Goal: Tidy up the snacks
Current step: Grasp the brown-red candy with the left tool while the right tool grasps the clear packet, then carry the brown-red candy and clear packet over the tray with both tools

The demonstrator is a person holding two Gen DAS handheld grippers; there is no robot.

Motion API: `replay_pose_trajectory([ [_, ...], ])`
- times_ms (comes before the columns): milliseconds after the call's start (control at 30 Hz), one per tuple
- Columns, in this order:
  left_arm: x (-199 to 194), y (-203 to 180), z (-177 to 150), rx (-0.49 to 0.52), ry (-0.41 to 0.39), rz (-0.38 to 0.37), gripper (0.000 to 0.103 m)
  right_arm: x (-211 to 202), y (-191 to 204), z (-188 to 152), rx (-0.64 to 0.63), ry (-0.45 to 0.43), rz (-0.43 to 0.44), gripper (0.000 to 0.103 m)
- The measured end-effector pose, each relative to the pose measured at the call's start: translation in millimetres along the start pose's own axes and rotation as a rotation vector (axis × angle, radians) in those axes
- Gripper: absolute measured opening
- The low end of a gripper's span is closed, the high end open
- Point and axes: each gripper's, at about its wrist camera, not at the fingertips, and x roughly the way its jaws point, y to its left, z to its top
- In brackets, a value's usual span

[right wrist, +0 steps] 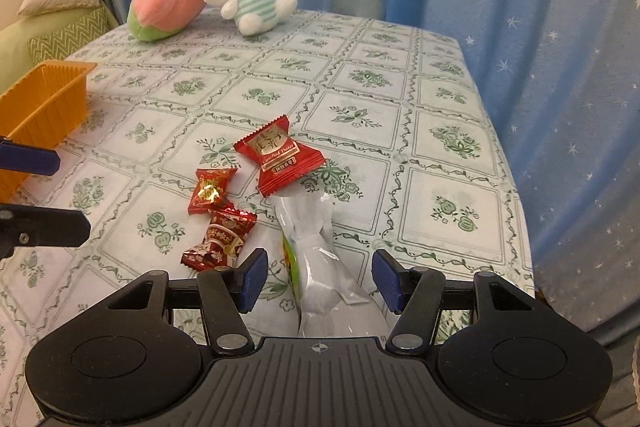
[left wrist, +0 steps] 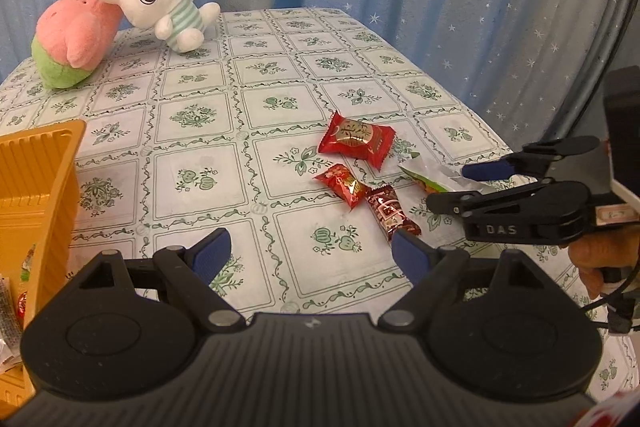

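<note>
At the far left, your orange tray (left wrist: 40,163) stands on the table: thin moulded plastic with ribbed walls and a flat rim, and a few wrapped items lie inside it at the left wrist view's lower left edge. Behind it, a pink-and-green plush (left wrist: 76,35) of soft pile leans under a white plush rabbit (left wrist: 160,3) in a striped shirt.

Your left gripper (left wrist: 310,251) hovers over the tablecloth (left wrist: 200,163), a smooth sheet printed in green floral squares. Its jaws stand wide apart with nothing between the blue ribbed pads.

The snacks lie together right of centre. The large red packet (right wrist: 280,159) is a glossy pillow pack with crimped, serrated ends and a gold seal. Just beside it lies a small red candy (right wrist: 211,190) in crinkled foil, and nearer you a dark red candy (right wrist: 222,241) with twisted ends.

The white pouch (right wrist: 320,267), matte film with a green printed edge, lies lengthwise between the pads of your right gripper (right wrist: 320,279). The jaws are spread, each pad clear of the pouch, so nothing is gripped. From the left wrist view the same gripper shows side-on at the pouch's end.

Pleated blue curtains (right wrist: 520,27) with white stars hang behind.
</note>
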Motion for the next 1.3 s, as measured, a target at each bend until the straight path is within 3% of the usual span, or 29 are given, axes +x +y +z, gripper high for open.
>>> replay_pose_trajectory([
  [167, 5.8, -2.9, -0.3, -0.003, -0.001, -0.011, 0.086, 7.5, 2.4, -1.9, -0.023, 0.017, -0.031, 0.035],
  [333, 17.2, -8.2, 1.0, -0.011, 0.001, -0.038, 0.083, 1.3, 1.8, -5.7, 0.018, 0.003, -0.028, 0.031],
  [567, 40.3, -26.0, 2.9, 0.010, -0.004, -0.081, 0.065, -24.9, -10.3, -18.3, 0.198, -0.039, -0.040, 0.030],
  [767, 62.9, -42.2, 3.7, 0.023, 0.007, -0.113, 0.042, -32.5, -6.3, -32.9, 0.165, -0.024, -0.083, 0.030],
  [967, 77.3, -54.3, 4.8, 0.041, 0.011, -0.113, 0.036, -34.8, -7.5, -42.4, 0.178, -0.040, -0.085, 0.031],
  [1100, 79.5, -57.0, 6.8, 0.067, 0.014, -0.081, 0.019, -34.4, -7.3, -44.7, 0.178, -0.036, -0.091, 0.033],
  [1300, 67.2, -51.7, -3.5, 0.113, 0.021, -0.082, 0.018, -31.1, -4.3, -47.3, 0.144, -0.028, -0.118, 0.039],
])
